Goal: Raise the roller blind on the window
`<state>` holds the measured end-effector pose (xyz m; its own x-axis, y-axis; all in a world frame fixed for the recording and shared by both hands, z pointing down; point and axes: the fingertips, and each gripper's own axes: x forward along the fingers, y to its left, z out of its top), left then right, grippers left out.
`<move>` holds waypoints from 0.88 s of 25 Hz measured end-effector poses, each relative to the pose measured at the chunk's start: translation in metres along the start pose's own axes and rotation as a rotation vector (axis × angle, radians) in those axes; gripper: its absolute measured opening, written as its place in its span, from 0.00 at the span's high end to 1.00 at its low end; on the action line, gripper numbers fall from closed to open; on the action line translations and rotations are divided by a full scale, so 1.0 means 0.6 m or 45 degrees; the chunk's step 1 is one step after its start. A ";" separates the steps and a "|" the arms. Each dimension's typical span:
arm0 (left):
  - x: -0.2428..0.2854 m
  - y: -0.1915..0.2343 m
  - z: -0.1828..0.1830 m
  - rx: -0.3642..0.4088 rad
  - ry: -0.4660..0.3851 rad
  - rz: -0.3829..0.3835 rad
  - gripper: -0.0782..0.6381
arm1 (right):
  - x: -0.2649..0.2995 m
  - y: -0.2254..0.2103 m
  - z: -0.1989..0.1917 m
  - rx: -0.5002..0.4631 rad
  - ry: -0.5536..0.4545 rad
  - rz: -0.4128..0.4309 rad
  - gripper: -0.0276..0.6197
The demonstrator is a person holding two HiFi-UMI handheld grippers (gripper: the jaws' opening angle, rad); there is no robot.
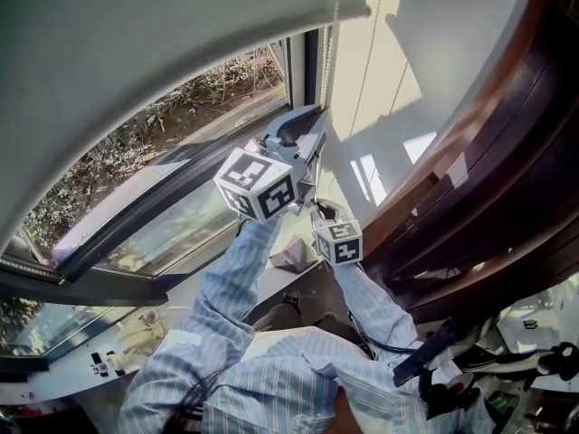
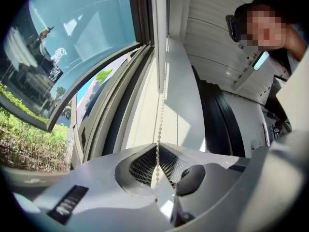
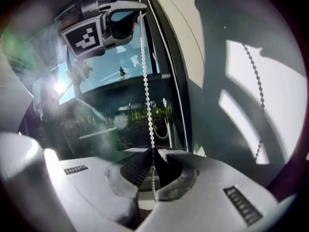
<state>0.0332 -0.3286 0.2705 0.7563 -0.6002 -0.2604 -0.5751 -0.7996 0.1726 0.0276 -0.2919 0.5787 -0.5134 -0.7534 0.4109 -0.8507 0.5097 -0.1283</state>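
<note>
The pale roller blind [image 1: 181, 25] covers the top of the window [image 1: 172, 152]; its bottom bar ends near the frame. A white bead chain [image 1: 336, 25] hangs beside the frame. My left gripper [image 1: 308, 117] is the higher one, its jaws closed on the chain [image 2: 161, 105] at the tips [image 2: 157, 148]. My right gripper [image 1: 318, 208] sits just below it. Its jaws [image 3: 153, 152] pinch the same strand [image 3: 146, 91], which runs straight up to the left gripper [image 3: 141, 6]. A second strand [image 2: 177, 129] hangs free close by.
A sunlit white wall [image 1: 398, 89] stands right of the chain. Dark wooden slats [image 1: 488, 179] crowd the right side. The window sill [image 1: 163, 269] runs below, with bushes outside the glass [image 2: 82, 42]. The person's striped sleeves [image 1: 226, 306] fill the lower middle.
</note>
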 end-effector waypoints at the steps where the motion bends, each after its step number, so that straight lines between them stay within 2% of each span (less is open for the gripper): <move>1: -0.009 0.009 -0.035 -0.025 0.050 0.020 0.87 | 0.007 -0.002 -0.036 0.016 0.067 -0.001 0.94; 5: -0.045 0.019 -0.194 -0.157 0.257 0.063 0.87 | 0.010 -0.019 -0.200 0.057 0.360 -0.039 0.94; 7: -0.062 0.013 -0.256 -0.189 0.335 0.077 0.87 | -0.002 -0.022 -0.265 0.062 0.495 -0.057 0.94; 9: -0.078 0.017 -0.295 -0.205 0.366 0.099 0.87 | -0.005 -0.017 -0.305 0.036 0.583 -0.045 0.94; 12: -0.085 0.024 -0.309 -0.249 0.367 0.093 0.87 | -0.007 -0.016 -0.311 -0.016 0.596 0.018 0.93; 13: -0.085 0.023 -0.308 -0.245 0.379 0.078 0.87 | -0.013 -0.020 -0.287 -0.016 0.550 0.035 0.93; 15: -0.086 0.019 -0.306 -0.239 0.389 0.057 0.87 | -0.037 -0.036 -0.188 0.006 0.342 0.026 0.92; 18: -0.095 0.020 -0.303 -0.296 0.355 0.063 0.87 | -0.105 -0.044 0.035 0.033 -0.080 0.048 0.85; 20: -0.096 0.022 -0.303 -0.305 0.344 0.066 0.87 | -0.159 -0.023 0.194 -0.020 -0.329 0.145 0.83; 22: -0.095 0.022 -0.304 -0.300 0.351 0.061 0.87 | -0.202 0.003 0.323 -0.109 -0.487 0.251 0.82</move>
<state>0.0396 -0.3085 0.4609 0.8043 -0.5941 0.0140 -0.5488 -0.7336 0.4008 0.0666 -0.2803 0.3534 -0.6836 -0.7296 0.0201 -0.7281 0.6797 -0.0888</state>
